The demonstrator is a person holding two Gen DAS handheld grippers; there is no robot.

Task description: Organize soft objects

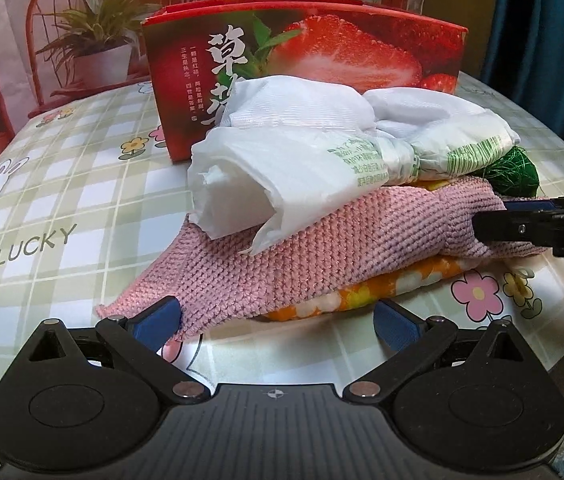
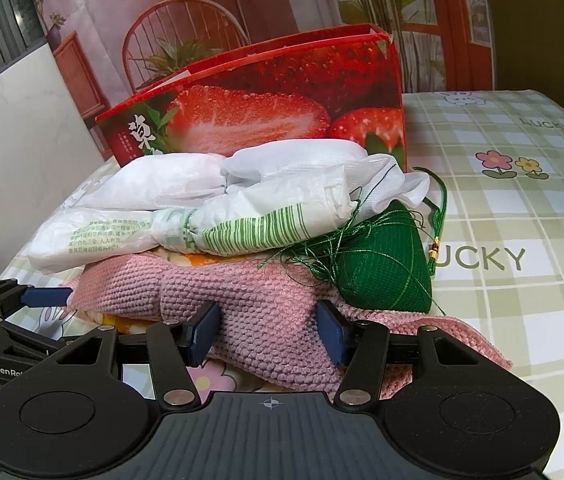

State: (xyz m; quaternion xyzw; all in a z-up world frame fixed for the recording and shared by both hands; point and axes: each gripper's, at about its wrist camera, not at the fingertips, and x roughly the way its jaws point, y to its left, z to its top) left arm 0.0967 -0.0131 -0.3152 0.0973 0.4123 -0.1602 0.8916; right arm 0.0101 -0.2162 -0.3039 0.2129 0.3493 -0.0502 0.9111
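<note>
1. The right gripper [image 2: 269, 334] is clamped on a bunched fold of the pink knitted cloth [image 2: 265, 300]
2. The left gripper [image 1: 277, 320] stands wide apart, one pad at the cloth's near corner, pinching nothing
3. The cloth lies mid-pile on the checked tablecloth [image 1: 61, 184], over an orange floral fabric [image 1: 394, 284], under white plastic bags [image 1: 302, 160] and a green pouch [image 2: 386, 268], before the strawberry box [image 1: 302, 48]
4. Judgement: close the left on the corner, then lift evenly so the bags stay put
</note>
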